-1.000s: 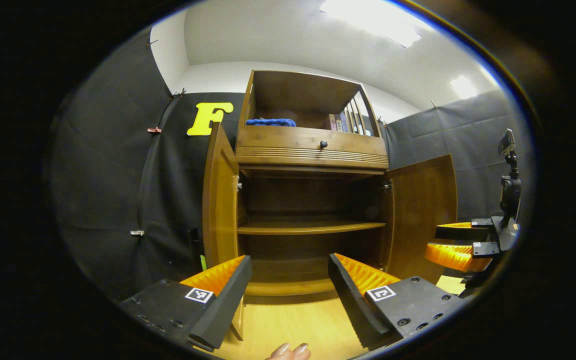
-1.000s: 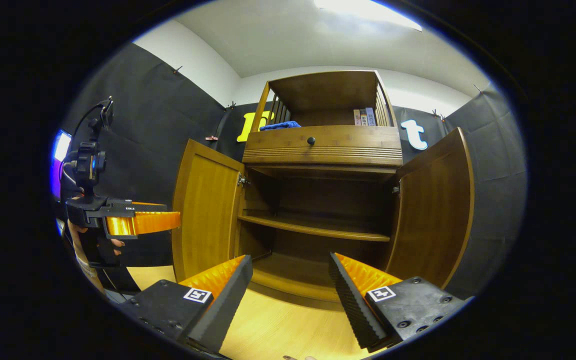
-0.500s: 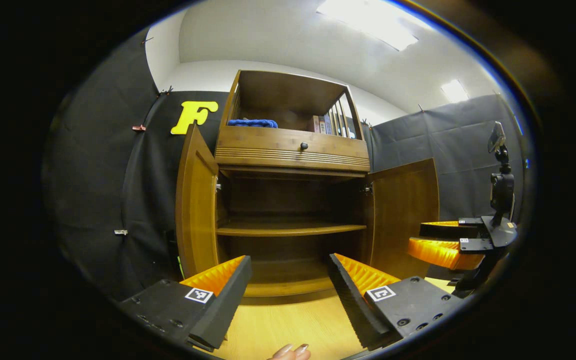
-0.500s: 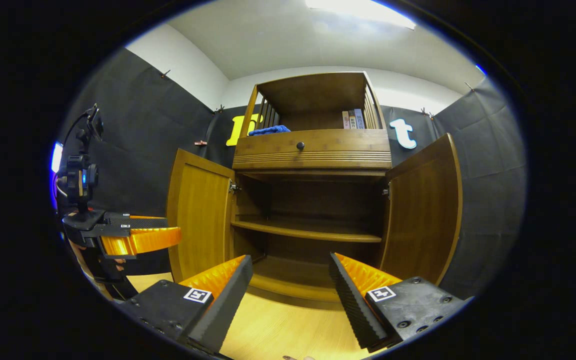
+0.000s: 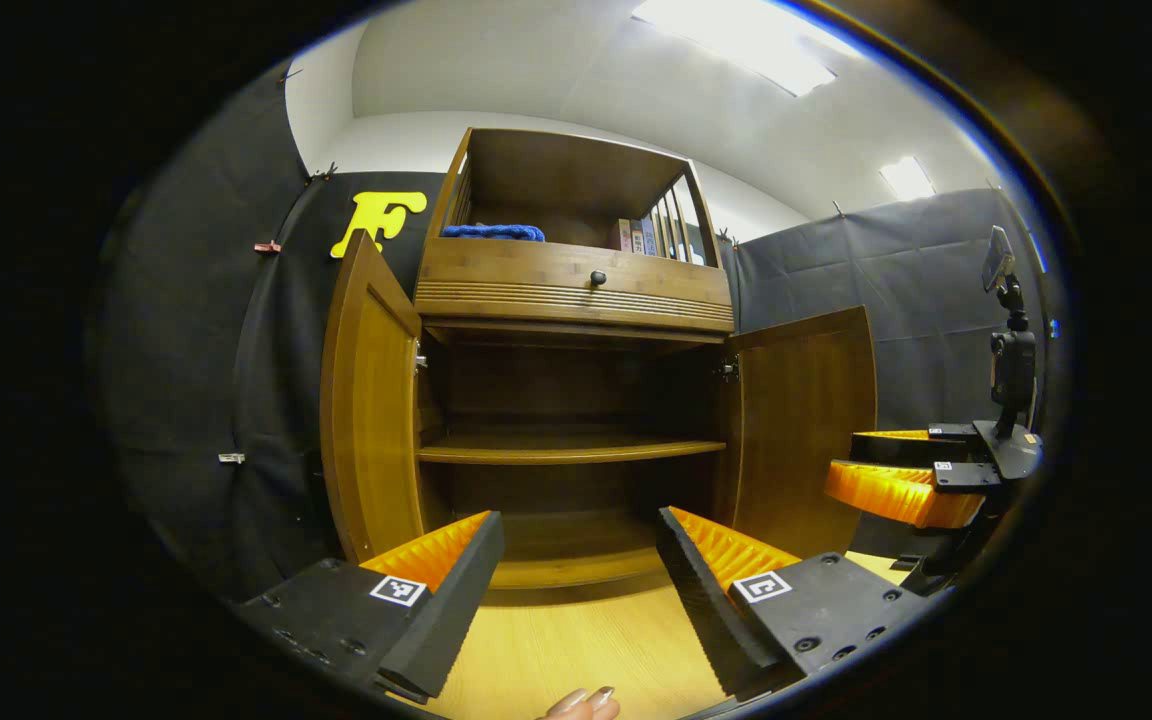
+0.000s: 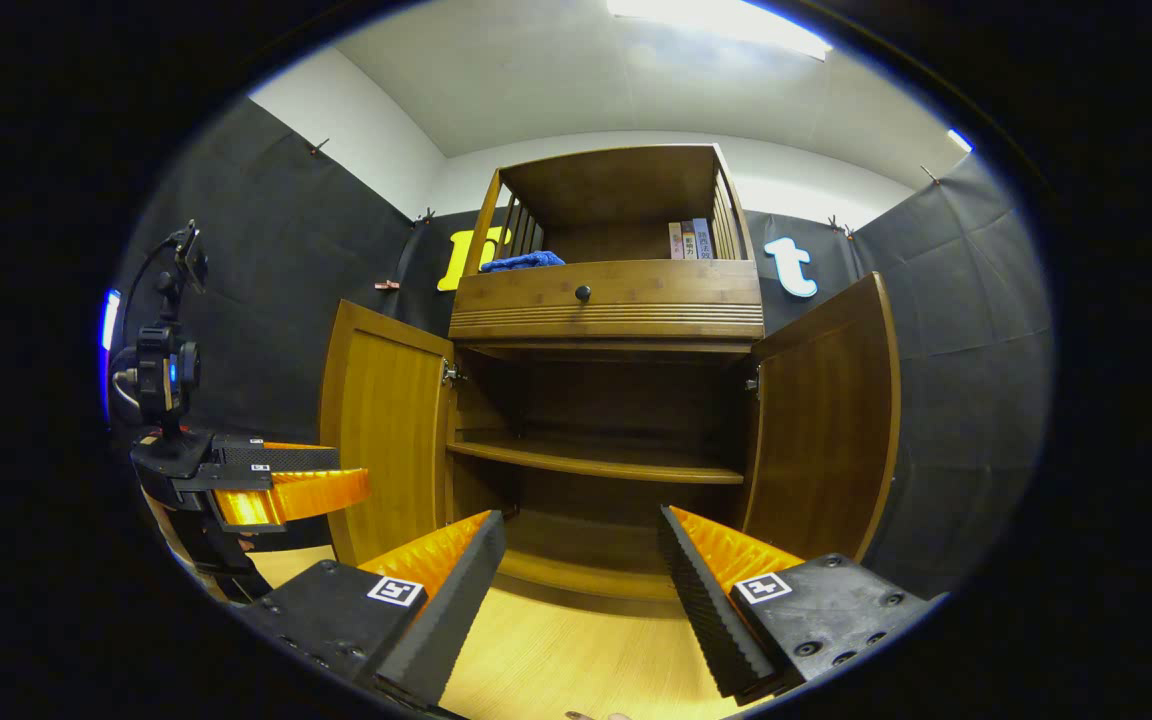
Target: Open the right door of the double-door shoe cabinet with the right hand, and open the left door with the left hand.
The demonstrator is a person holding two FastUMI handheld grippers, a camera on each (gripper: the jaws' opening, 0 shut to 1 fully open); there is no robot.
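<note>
The wooden shoe cabinet stands ahead with both doors swung wide. Its left door and right door stick out toward me, baring one inner shelf. My left gripper is open with nothing between its fingers, short of the cabinet's base. My right gripper is open too, likewise back from the cabinet. In the left gripper view the right gripper hangs at the far right by the right door. In the right gripper view the left gripper hangs left of the left door.
A drawer with a dark knob sits above the doors. The top shelf holds a blue cloth and books. Light wooden floor runs up to the cabinet. Fingertips show at the bottom edge.
Both grippers have drawn back from the cabinet, which looks a little smaller and shifted left. The doors stay wide open and both grippers stay open.
</note>
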